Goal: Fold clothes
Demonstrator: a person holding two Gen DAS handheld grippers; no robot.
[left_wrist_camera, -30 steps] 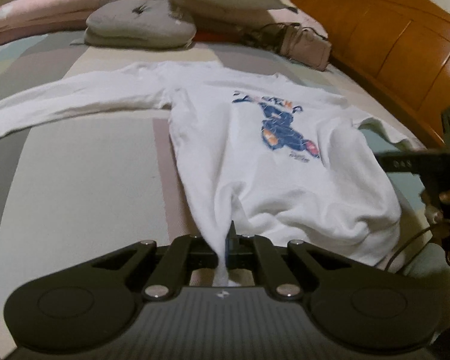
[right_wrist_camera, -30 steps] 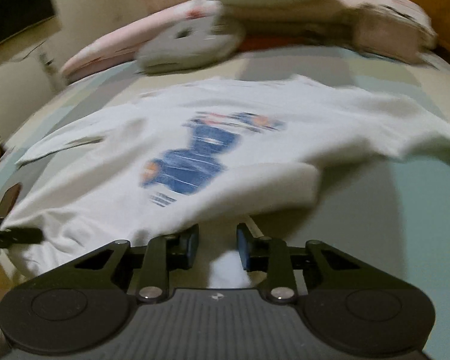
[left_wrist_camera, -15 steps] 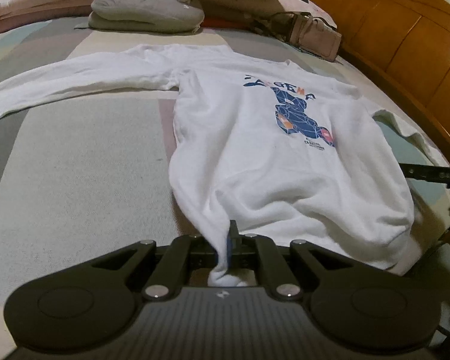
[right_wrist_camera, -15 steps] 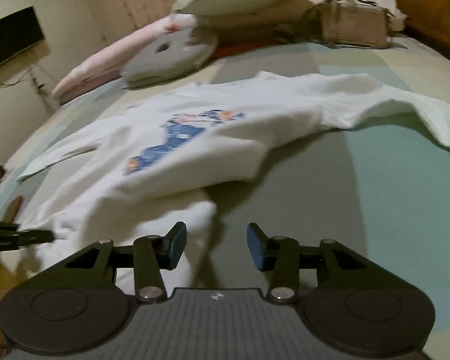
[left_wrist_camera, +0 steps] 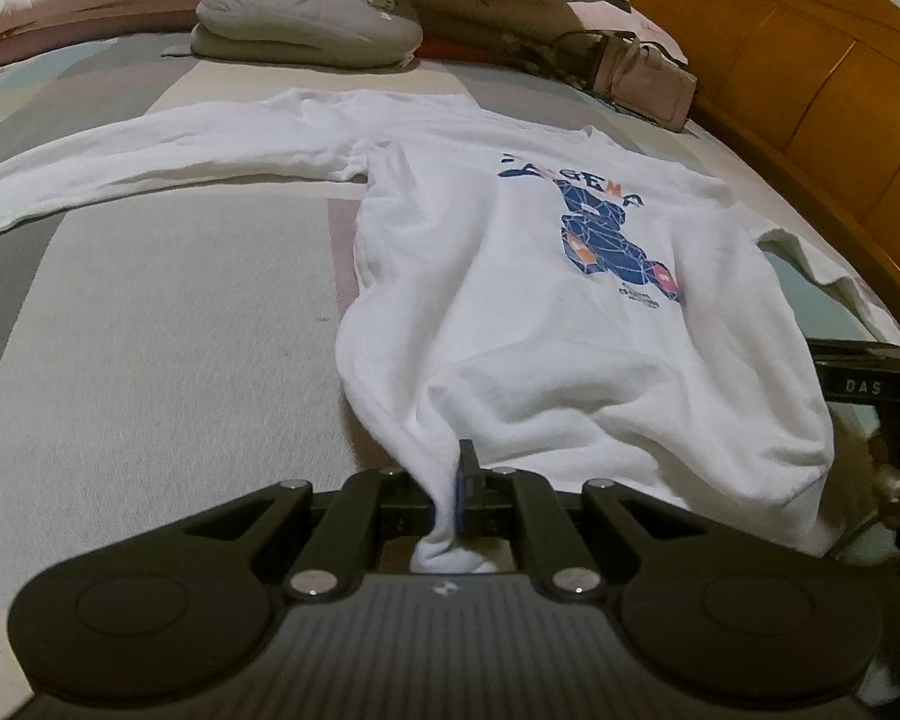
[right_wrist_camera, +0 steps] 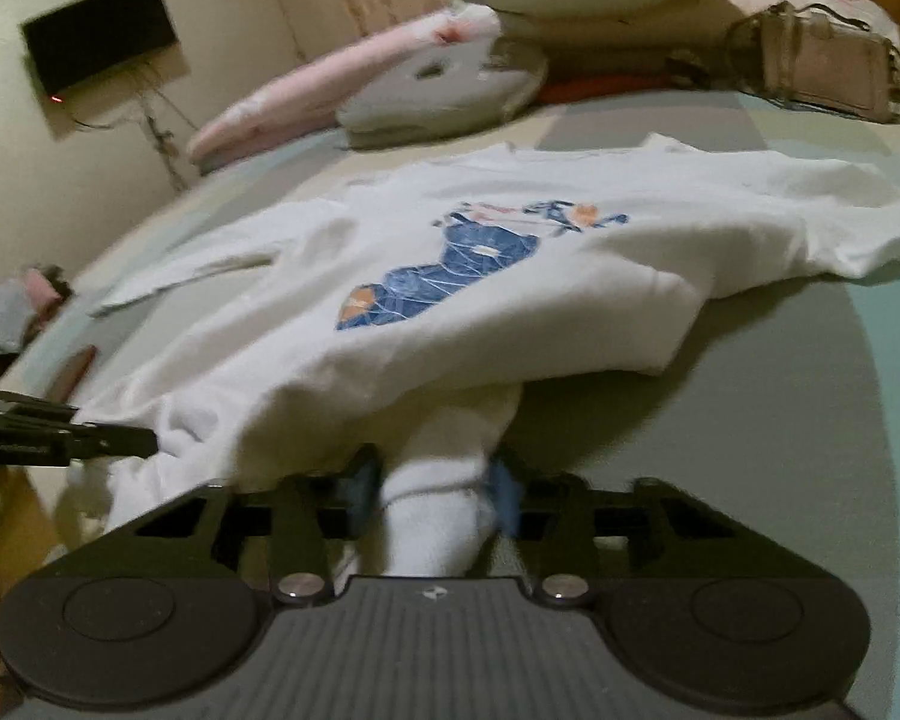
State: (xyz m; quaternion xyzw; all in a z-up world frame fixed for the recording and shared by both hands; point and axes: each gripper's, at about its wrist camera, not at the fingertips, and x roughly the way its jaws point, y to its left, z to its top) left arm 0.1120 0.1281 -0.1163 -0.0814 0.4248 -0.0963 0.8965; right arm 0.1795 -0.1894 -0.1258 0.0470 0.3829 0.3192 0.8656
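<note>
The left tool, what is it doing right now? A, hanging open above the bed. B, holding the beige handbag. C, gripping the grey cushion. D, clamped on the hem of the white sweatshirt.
D: the left tool is shut with the white sweatshirt hem pinched between its fingers.

Blurring across the whole right wrist view, smearing the sweatshirt [right_wrist_camera: 480, 276] print beyond reading. Hiding the pinched hem corner between the left gripper [left_wrist_camera: 450, 498] pads. Running off the left wrist view's left edge: one long sleeve [left_wrist_camera: 150, 162]. Showing only partly at that view's right edge: the right gripper [left_wrist_camera: 870, 372].
</note>
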